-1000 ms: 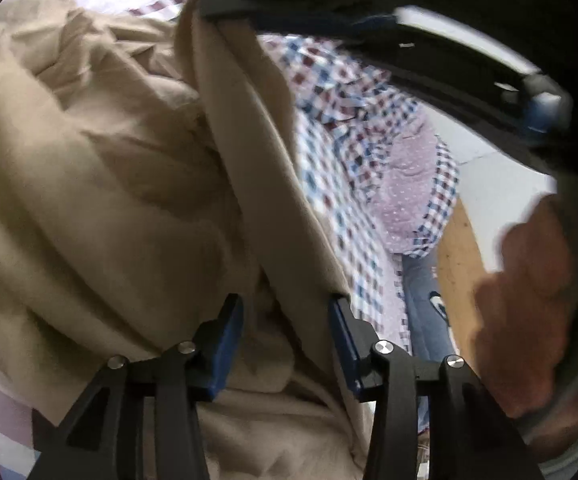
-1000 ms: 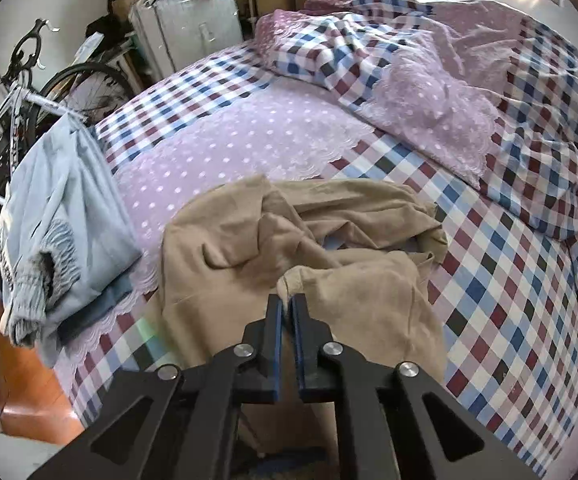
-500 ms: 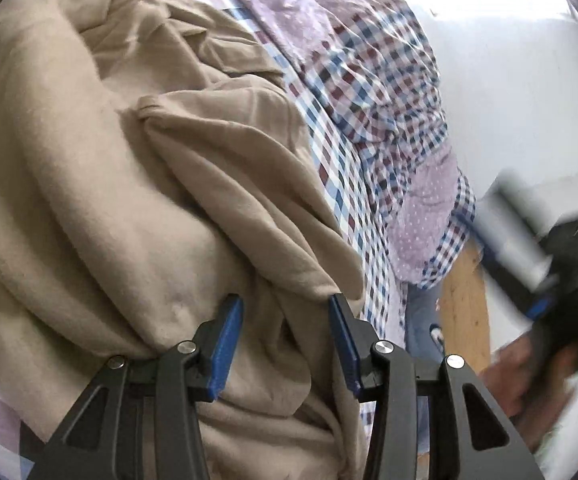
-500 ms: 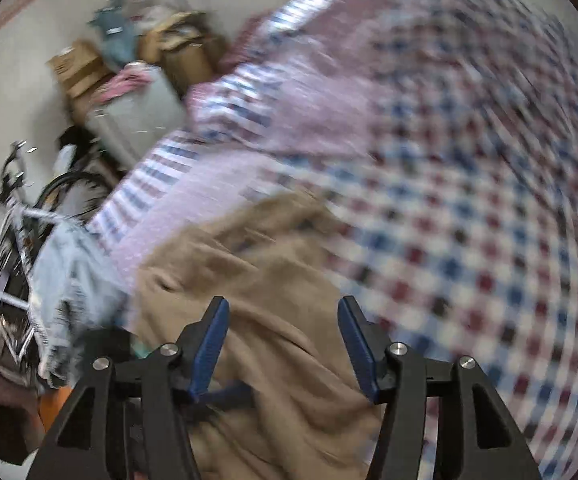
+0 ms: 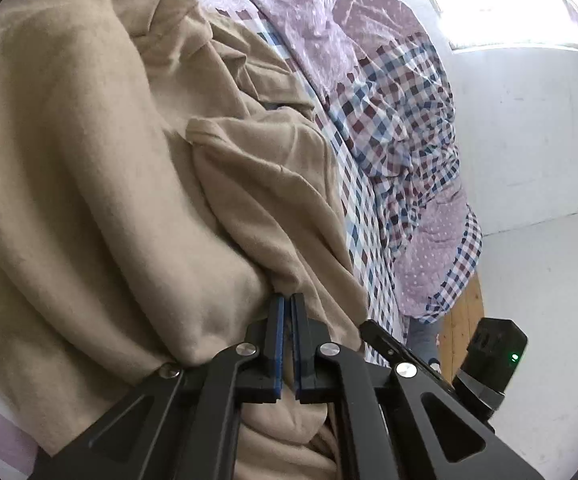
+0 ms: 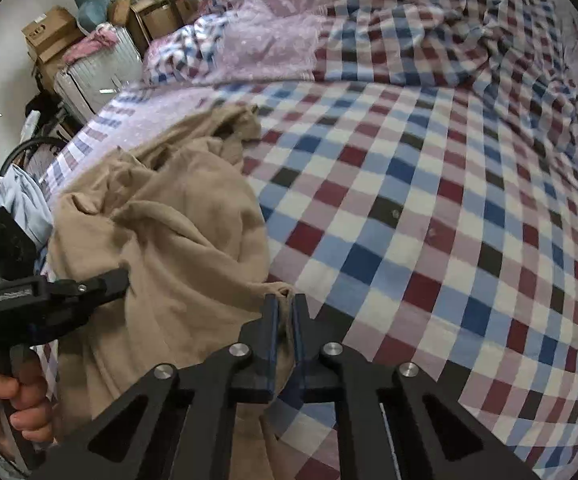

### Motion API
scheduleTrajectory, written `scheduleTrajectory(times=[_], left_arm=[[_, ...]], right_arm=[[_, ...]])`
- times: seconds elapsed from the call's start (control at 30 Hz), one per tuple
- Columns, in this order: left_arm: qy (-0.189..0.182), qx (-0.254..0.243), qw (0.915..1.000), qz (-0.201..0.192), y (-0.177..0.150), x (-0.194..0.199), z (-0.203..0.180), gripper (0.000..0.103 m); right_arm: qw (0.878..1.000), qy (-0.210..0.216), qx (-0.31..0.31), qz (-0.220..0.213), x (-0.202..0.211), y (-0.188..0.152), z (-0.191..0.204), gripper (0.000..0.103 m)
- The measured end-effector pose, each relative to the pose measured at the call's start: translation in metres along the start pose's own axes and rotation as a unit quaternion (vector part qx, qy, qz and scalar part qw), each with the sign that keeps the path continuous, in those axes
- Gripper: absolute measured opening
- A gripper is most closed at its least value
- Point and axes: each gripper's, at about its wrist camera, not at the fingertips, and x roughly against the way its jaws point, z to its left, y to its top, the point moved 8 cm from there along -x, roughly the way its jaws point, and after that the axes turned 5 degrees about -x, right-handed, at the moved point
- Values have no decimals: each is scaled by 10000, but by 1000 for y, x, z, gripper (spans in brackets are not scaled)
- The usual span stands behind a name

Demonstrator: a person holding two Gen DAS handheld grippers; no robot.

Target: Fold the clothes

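Both tongs are clenched on one beige garment point(image 6: 177, 240), bunched on the checked bed point(image 6: 429, 220) ahead of the tips: left gripper point(image 5: 287, 300) on a thick fold, right gripper point(image 6: 283, 300) on a corner. A thin pinch could be lost if pulled apart sharply. Counted: one garment, two grippers.

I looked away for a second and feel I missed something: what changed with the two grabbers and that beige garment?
Both grippers closed on cloth. The left gripper, open half a second ago, is now pinched on a fold of the beige garment. The right gripper, which had let go and opened, has swung back and clamped the garment's near edge. The garment remains crumpled on the checked bedsheet.
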Motion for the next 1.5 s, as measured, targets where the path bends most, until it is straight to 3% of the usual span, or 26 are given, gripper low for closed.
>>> scheduleTrajectory(times=[0.13,0.27,0.4,0.5,0.57,0.6,0.73,0.8,0.9,0.93,0.97,1.07,1.17,1.3,1.4,1.5], left_arm=[[-22,-70,10000,-9,-2,2,-2,2],[169,-60,9998,-30,-2,2,2,2],[107,170,9998,-51,0,7,11,2],[92,173,9997,-139,4,13,11,2],[63,179,9997,-133,4,14,11,4],[45,193,9997,-125,3,14,10,6],[-95,319,9994,-73,4,12,10,28],[-167,340,9992,-86,4,12,8,34],[-195,276,9994,-77,3,11,4,38],[-202,249,9995,-51,2,10,2,39],[-210,222,9995,-21,2,9,0,39],[-380,143,9991,86,-1,9,-10,39],[-658,-87,9978,66,0,15,-27,39],[-991,-414,9941,145,-2,22,-47,39],[-784,-748,9933,406,-9,18,-51,39],[-415,-767,9947,548,-15,13,-40,39]], right_arm=[[9981,-43,-74,-618,38,11,3,3],[9955,38,8,-952,73,16,21,0],[9957,232,557,-695,77,1,55,0],[9980,81,270,-566,63,-2,36,6],[9992,-33,-221,-339,45,-5,10,32],[9990,-15,-368,-263,38,-7,2,37],[9991,-179,-377,83,12,-22,-16,39],[9990,-153,-380,185,2,-28,-21,39],[9992,-197,-250,226,-9,-28,-18,35],[9993,-229,-192,235,-13,-28,-16,12],[9995,-290,-76,135,-11,-26,-11,1],[9958,-527,516,-545,19,-16,20,0],[9835,-523,1287,-1156,52,-19,66,0],[9659,-544,2155,-1329,58,-49,115,0],[9530,-548,2649,-1368,53,-75,145,0],[9513,-480,2730,-1349,39,-89,160,0]])
